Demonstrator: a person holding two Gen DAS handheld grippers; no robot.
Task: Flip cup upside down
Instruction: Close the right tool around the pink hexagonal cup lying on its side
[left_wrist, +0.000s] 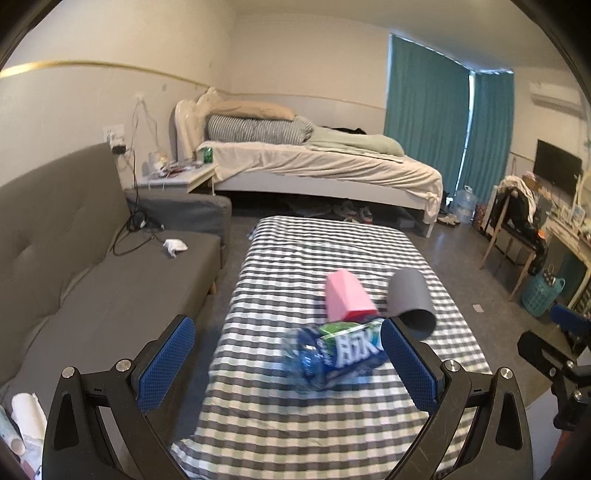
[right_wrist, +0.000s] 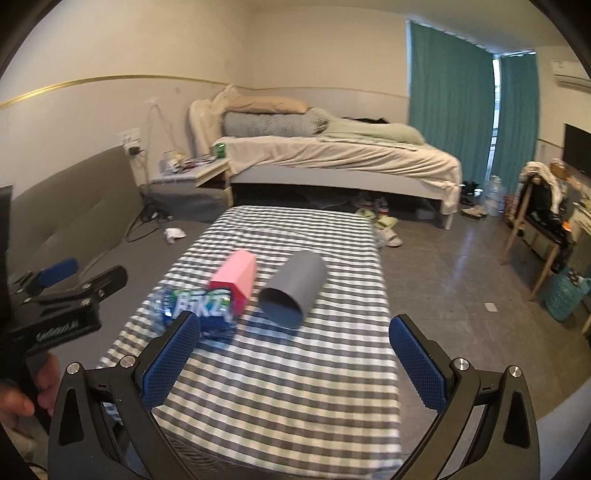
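Right wrist: fingers (right_wrist: 415, 363) wide apart, empty, cup (right_wrist: 293, 291) beyond.

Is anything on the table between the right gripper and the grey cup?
Nothing visible. The right gripper is open, with only bare checkered cloth before the grey cup, which lies on its side. The pink box and water bottle sit left of it.

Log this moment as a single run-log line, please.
phase: approach | grey cup: on its side, mouth toward camera | left gripper: open, empty | right gripper: open, empty | beside cup: pink box, water bottle
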